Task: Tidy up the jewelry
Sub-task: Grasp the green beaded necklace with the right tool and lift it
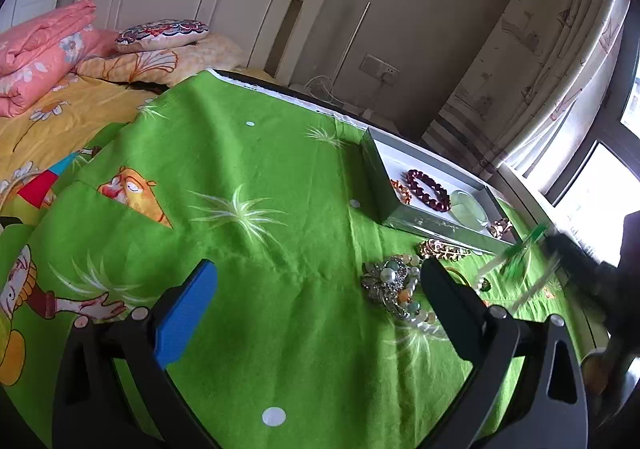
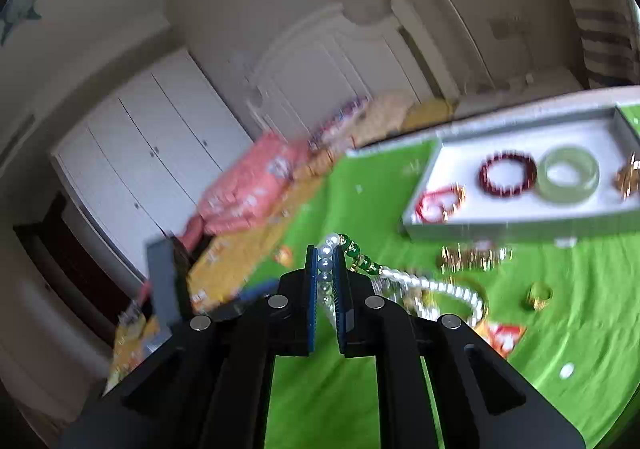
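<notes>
Right gripper (image 2: 326,249) has its blue pads pinched on a pearl-and-green bead necklace (image 2: 400,277), whose strand trails down to the right onto the green cloth (image 2: 560,289). Left gripper (image 1: 316,281) is spread wide above the cloth, nothing between its fingers. Just beside its right finger lies a silver brooch (image 1: 386,281) on pale beads. Farther right sits the grey tray (image 2: 520,229), holding a dark red bead bracelet (image 2: 508,173) and a pale green bangle (image 2: 568,175) (blurred).
</notes>
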The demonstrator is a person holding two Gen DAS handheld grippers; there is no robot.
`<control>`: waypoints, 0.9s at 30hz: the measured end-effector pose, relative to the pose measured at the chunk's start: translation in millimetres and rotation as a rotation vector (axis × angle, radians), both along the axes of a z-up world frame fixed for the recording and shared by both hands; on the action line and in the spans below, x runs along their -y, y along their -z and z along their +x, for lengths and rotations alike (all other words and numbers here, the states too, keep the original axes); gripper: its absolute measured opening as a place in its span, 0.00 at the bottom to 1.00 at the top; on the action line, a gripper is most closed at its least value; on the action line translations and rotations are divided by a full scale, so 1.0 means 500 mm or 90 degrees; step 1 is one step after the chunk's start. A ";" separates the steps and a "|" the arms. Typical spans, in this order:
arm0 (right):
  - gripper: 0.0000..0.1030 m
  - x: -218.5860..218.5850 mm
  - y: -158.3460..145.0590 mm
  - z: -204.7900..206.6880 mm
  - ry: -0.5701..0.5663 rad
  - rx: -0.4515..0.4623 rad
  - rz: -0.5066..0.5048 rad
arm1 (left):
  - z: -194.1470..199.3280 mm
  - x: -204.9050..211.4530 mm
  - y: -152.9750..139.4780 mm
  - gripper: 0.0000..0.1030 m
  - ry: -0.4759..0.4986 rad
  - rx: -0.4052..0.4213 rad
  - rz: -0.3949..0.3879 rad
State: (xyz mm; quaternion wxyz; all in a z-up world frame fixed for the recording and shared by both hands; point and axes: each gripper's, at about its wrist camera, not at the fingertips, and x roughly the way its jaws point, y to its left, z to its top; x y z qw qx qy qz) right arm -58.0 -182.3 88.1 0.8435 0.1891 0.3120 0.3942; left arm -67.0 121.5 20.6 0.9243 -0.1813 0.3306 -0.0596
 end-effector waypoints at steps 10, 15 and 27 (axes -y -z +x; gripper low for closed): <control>0.10 0.140 -0.091 -0.042 0.040 0.065 0.096 | -0.016 0.090 -0.020 0.98 0.112 0.026 0.110; 0.10 0.209 -0.117 -0.053 0.081 0.093 0.117 | -0.008 0.127 -0.031 0.97 0.171 0.016 0.083; 0.10 0.281 -0.100 -0.063 0.121 0.105 0.126 | 0.046 0.277 -0.003 0.63 0.254 -0.040 0.175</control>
